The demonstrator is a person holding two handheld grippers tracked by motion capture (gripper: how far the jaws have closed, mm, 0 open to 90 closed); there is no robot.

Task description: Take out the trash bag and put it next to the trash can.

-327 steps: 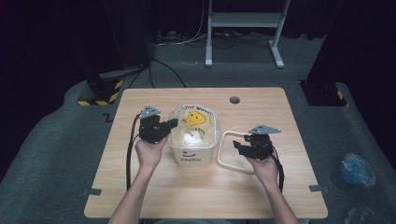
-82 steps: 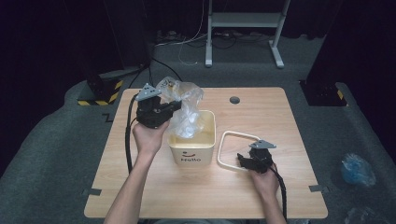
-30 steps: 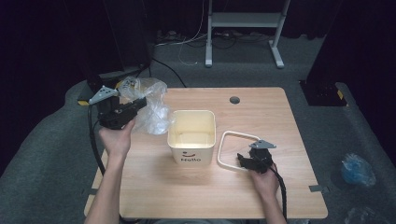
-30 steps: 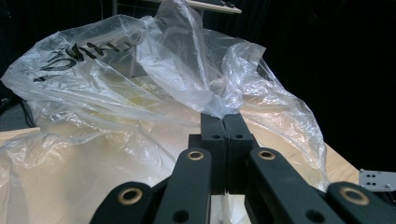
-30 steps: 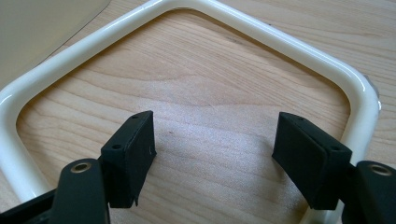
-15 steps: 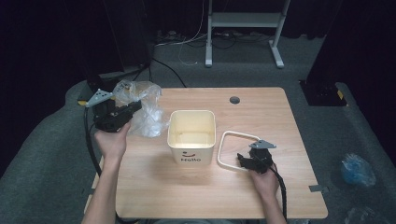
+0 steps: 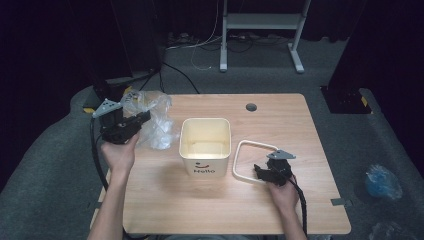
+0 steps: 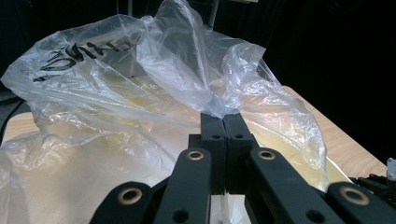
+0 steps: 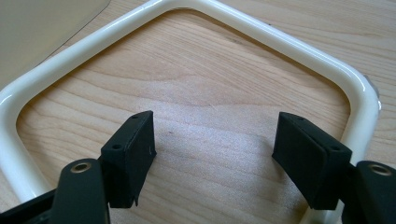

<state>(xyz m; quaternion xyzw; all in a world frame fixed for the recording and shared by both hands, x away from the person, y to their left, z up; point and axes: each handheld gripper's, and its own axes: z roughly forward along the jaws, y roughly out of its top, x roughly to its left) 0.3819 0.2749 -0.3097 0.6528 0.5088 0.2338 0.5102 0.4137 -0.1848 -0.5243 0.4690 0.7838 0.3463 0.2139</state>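
A: How are the arms set over the wooden table (image 7: 280,120)?

B: The left forearm reaches up along the table's left edge, hand raised, and the left gripper (image 7: 137,120) points right, toward the cream bin (image 7: 205,145). The right forearm is short and low, with the right gripper (image 7: 260,171) pointing left.

A: And the clear plastic bag (image 7: 152,120)?

B: It hangs crumpled above the table's left rear corner, left of the bin and apart from it. The left gripper's jaws are pressed together on a fold of it.

A: The other tool?

B: Its jaws stand wide apart, holding nothing, over the white rounded-square ring (image 7: 245,147) that lies flat beside the bin
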